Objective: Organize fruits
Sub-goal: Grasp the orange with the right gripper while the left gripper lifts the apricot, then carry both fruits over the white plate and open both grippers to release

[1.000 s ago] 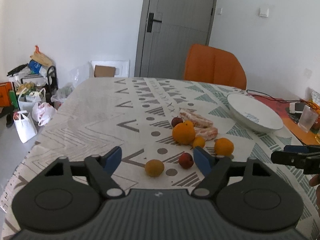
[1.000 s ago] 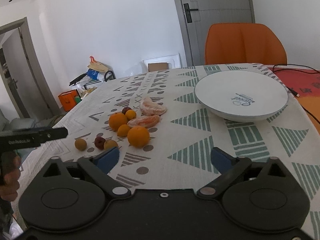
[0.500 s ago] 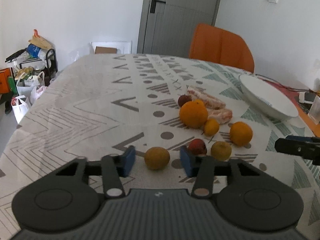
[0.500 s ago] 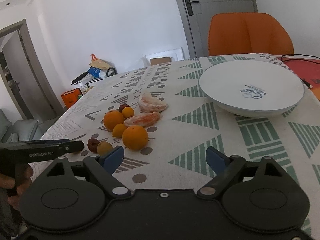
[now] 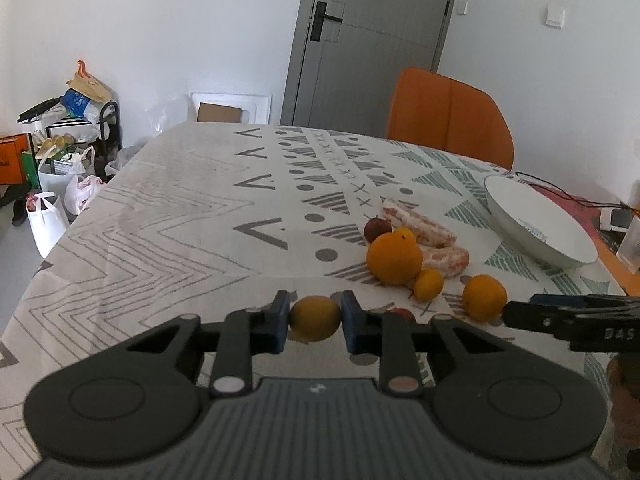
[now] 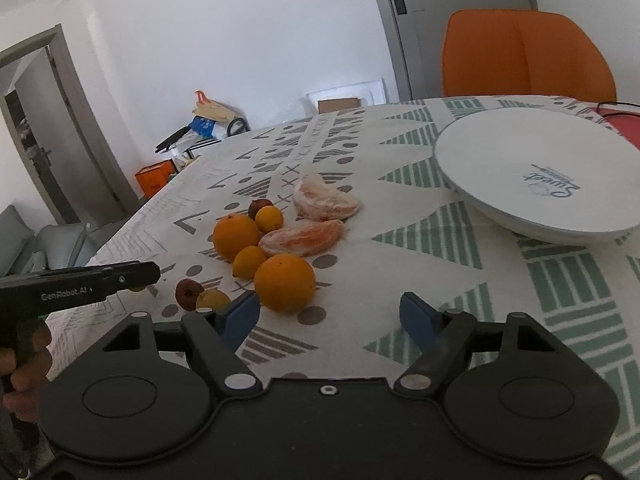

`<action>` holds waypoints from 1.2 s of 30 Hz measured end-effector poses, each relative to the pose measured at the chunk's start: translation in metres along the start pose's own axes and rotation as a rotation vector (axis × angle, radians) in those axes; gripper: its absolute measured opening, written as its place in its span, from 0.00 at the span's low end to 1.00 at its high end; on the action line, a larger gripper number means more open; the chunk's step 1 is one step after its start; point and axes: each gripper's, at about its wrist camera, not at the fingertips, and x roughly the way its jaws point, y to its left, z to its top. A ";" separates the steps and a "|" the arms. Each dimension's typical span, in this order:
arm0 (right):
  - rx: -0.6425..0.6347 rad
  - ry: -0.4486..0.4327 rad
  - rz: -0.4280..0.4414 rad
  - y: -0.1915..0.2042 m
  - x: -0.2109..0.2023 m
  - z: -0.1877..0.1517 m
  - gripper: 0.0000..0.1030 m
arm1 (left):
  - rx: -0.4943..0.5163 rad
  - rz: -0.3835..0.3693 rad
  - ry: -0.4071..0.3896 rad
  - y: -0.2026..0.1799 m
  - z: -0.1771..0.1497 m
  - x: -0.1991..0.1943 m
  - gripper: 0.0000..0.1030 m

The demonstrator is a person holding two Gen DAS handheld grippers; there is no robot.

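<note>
Presently catalogued: one small yellow fruit (image 5: 315,317), low over the patterned cloth near the front-left of the fruit cluster, gripped between the blue pads (image 5: 280,320) of the left hand-held gripper (image 5: 314,322), both pads touching its sides. Just beside it to the right, a small red fruit (image 6: 188,293) and another yellow fruit (image 6: 213,300), touching each other on the desk (image 5: 168,216). Beyond these, a large orange (image 5: 394,258) with a small orange fruit (image 5: 428,284) against it, a second orange (image 6: 285,283) nearer the right side, and a dark plum (image 5: 377,229) at the back with a further small orange fruit (image 6: 269,219) beside it. Two peeled citrus halves (image 6: 302,237) lie behind the cluster. Right hand-held gripper (image 6: 330,316) released, jaws spread wide over bare cloth, its left pad just beside the second orange, holding nothing. White bowl (image 6: 496,168) on the desk, well apart to the right of the fruit. Orange chair (image 5: 448,120) at the far edge; grey door (image 5: 368,40) behind; bags and a rack (image 5: 68,148) on the floor at left
</note>
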 end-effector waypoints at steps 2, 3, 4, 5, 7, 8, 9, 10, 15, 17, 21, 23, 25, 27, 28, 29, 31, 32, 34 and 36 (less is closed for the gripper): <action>-0.010 0.003 0.012 0.003 0.004 0.002 0.69 | -0.002 -0.003 -0.005 0.001 0.001 0.000 0.25; -0.013 0.006 0.018 0.005 0.005 0.003 0.69 | -0.004 -0.005 -0.006 0.001 0.002 0.000 0.25; -0.016 0.008 0.020 0.007 0.008 0.004 0.68 | -0.005 -0.007 -0.008 0.001 0.002 0.000 0.25; -0.018 0.011 0.023 0.008 0.010 0.005 0.65 | -0.004 -0.008 -0.010 0.001 0.003 0.000 0.25; -0.027 0.012 0.029 0.011 0.015 0.006 0.54 | -0.001 -0.013 -0.014 0.000 0.004 0.000 0.25; -0.030 0.009 0.040 0.011 0.016 0.006 0.43 | 0.001 -0.017 -0.016 -0.001 0.005 0.000 0.25; -0.024 0.014 0.055 0.011 0.016 0.008 0.35 | 0.004 -0.020 -0.018 -0.002 0.006 0.000 0.25; -0.020 0.013 0.054 0.011 0.016 0.008 0.34 | 0.008 -0.023 -0.020 -0.003 0.007 -0.001 0.25; 0.001 -0.043 0.042 0.001 0.003 0.009 0.34 | 0.037 -0.039 -0.028 -0.016 0.013 0.001 0.25; 0.011 -0.060 0.032 -0.005 -0.004 0.010 0.34 | 0.049 -0.050 -0.031 -0.023 0.015 0.001 0.25; 0.022 -0.099 0.005 -0.014 -0.019 0.012 0.34 | 0.077 -0.077 -0.039 -0.040 0.020 0.006 0.25; 0.025 -0.121 -0.011 -0.019 -0.027 0.012 0.34 | 0.093 -0.089 -0.041 -0.049 0.022 0.008 0.25; 0.028 -0.138 -0.026 -0.023 -0.033 0.013 0.34 | 0.110 -0.099 -0.042 -0.057 0.025 0.011 0.25; 0.033 -0.153 -0.039 -0.027 -0.035 0.014 0.34 | 0.128 -0.112 -0.047 -0.066 0.027 0.012 0.25; 0.037 -0.159 -0.046 -0.029 -0.037 0.014 0.34 | 0.136 -0.117 -0.050 -0.070 0.028 0.013 0.25; 0.041 -0.166 -0.053 -0.032 -0.039 0.015 0.34 | 0.145 -0.123 -0.053 -0.074 0.029 0.014 0.25; 0.048 -0.175 -0.062 -0.038 -0.041 0.016 0.34 | 0.157 -0.133 -0.056 -0.082 0.032 0.016 0.25; 0.053 -0.180 -0.066 -0.041 -0.043 0.016 0.34 | 0.162 -0.138 -0.057 -0.085 0.033 0.018 0.25; 0.062 -0.188 -0.075 -0.047 -0.045 0.017 0.34 | 0.174 -0.143 -0.058 -0.093 0.036 0.023 0.25; 0.070 -0.195 -0.086 -0.054 -0.048 0.017 0.34 | 0.183 -0.151 -0.060 -0.099 0.038 0.026 0.25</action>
